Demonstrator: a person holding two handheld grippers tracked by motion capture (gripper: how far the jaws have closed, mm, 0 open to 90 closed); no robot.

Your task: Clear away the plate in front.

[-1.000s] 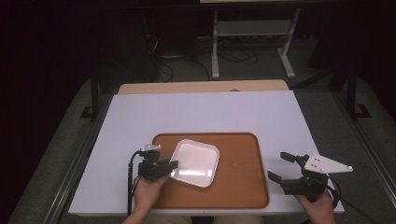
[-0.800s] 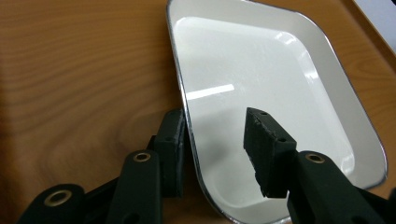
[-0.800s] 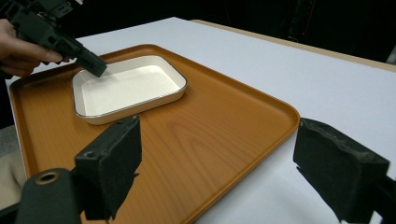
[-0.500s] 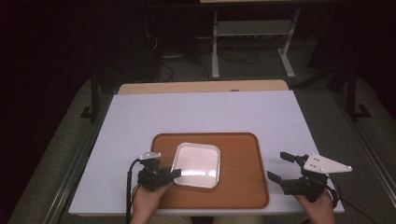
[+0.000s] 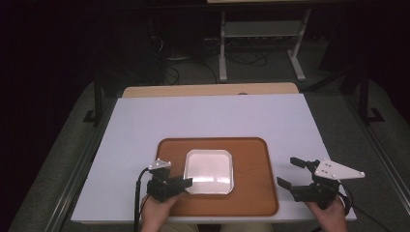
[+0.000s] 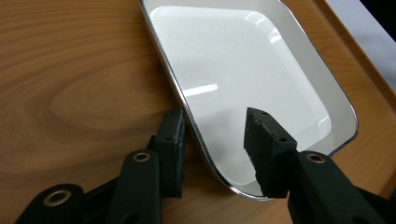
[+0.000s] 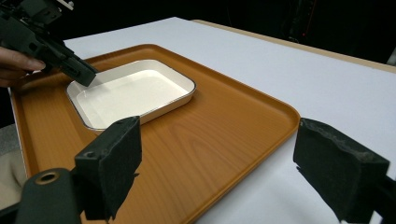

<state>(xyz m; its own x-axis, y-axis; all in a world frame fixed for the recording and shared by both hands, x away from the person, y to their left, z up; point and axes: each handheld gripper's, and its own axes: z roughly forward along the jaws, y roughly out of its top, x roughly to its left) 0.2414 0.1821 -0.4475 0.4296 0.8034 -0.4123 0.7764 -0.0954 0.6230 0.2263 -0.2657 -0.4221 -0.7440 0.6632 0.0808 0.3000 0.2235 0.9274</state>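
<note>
A white rectangular dish (image 5: pixel 209 169) with a thin dark rim lies on a brown wooden tray (image 5: pixel 251 164), left of the tray's middle. My left gripper (image 5: pixel 186 181) sits at the dish's near left corner. In the left gripper view its jaws (image 6: pixel 215 114) straddle the rim of the dish (image 6: pixel 243 70), one pad on the tray (image 6: pixel 70 70) outside and one over the inside. The jaws have just been opening and a gap shows at the inner pad. My right gripper (image 5: pixel 287 171) stands open off the tray's right edge, empty; from its own view (image 7: pixel 219 163) the dish (image 7: pixel 130 91) lies beyond.
The tray rests near the front edge of a white table top (image 5: pixel 217 118). A strip of light wood (image 5: pixel 208 90) borders the table's far edge. Behind it, on the dark floor, stand a metal frame (image 5: pixel 261 48) and cables.
The dish, skewed a second ago, now lies square with the tray and slightly further right. My left gripper has drawn back a little toward the front. The right gripper has not moved.
</note>
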